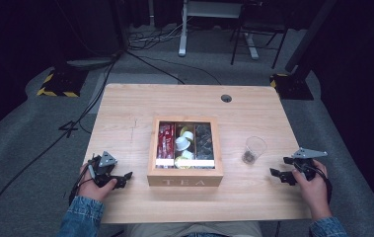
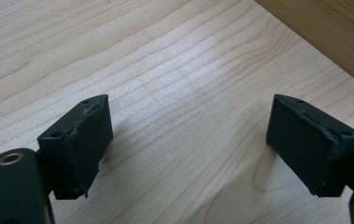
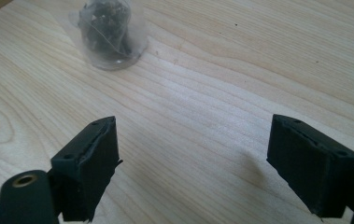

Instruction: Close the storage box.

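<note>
**Box mid-table, cup to its right, my grippers at the near corners**

Tea box (image 1: 185, 175) sits mid-table (image 1: 125, 103), three compartments side by side: packets (image 1: 165, 139) in the left one, pods (image 1: 184, 143) in the middle, more packets (image 1: 204, 141) in the right. Cup (image 1: 254, 149) stands right of the box, apart from it. My left gripper (image 1: 120, 178) is near the front edge, left of the box, jaws toward its side wall (image 2: 333, 32). My right gripper (image 1: 280, 168) is near the front right, cup (image 3: 111, 32) ahead of its jaws, well apart.
</note>
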Demonstrator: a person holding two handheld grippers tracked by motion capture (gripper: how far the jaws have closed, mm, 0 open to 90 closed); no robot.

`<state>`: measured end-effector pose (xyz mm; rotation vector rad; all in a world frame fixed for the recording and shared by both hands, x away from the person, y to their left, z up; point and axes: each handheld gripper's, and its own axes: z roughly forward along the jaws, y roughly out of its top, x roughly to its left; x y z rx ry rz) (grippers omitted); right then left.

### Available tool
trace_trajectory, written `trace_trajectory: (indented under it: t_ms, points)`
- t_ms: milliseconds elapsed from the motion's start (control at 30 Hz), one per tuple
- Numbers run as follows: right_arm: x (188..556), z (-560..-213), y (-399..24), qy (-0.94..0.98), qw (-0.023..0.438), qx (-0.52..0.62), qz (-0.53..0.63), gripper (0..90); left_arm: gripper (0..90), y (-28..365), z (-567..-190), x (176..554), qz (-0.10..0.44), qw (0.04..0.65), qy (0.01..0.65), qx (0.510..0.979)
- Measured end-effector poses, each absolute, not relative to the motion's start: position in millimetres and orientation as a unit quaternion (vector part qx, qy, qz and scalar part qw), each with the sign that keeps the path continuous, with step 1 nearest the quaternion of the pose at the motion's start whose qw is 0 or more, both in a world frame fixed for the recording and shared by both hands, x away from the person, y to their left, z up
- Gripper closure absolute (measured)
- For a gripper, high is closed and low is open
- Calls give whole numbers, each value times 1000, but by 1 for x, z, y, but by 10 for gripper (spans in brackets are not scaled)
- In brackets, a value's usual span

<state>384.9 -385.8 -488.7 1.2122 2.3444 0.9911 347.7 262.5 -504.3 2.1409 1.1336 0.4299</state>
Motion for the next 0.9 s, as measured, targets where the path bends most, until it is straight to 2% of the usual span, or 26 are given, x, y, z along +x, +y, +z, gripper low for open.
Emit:
trace_trajectory:
  t_ms: [400,533,900]
  points:
    - [383,-500,-379,816,183,431,339,151,146,262,-504,349,164,333,435,820]
    - [382,-504,-379,806,193,439,348,110,145,262,-504,349,163,333,435,820]
    - [382,-504,-379,805,194,440,347,105,133,261,-504,353,163,332,436,821]
